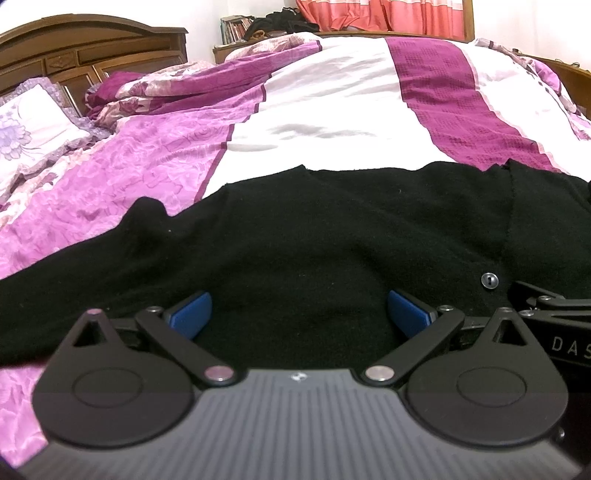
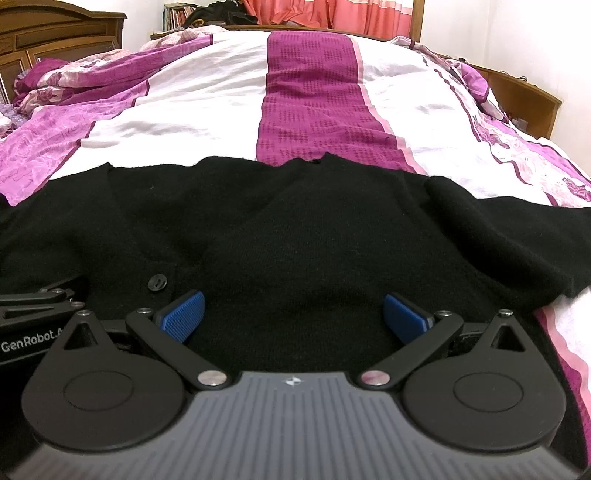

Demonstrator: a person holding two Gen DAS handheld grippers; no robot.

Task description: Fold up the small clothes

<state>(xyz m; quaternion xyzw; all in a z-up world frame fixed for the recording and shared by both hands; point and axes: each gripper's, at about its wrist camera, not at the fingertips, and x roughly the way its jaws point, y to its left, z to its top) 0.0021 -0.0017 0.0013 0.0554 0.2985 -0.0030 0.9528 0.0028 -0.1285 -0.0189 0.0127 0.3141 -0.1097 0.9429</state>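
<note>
Cardigan (image 1: 314, 236), black knit, lies spread flat across near edge of bed, front up, sleeves out to both sides. One black button (image 1: 489, 280) on its placket sits just ahead of my grippers; same button (image 2: 158, 283) shows in right wrist cam too. Neck edge points away from me, w/ a small notch at the top.

L gripper (image 1: 300, 312) hangs low over the cardigan's lower body, blue pads (image 1: 192, 314) wide apart, nothing between them but black knit below. Can't tell if pads touch the fabric.

R gripper (image 2: 293, 314) is just beside it, same height, fingers also spread wide, over the other half of the cardigan. Each cam catches the other gripper's linkage at its edge.

Under it all: bedspread (image 2: 314, 92), white w/ magenta bands, pink floral at sides. Pillow (image 1: 33, 118) far left by wooden headboard (image 1: 92, 51). Orange curtain (image 2: 332, 11) at back.
</note>
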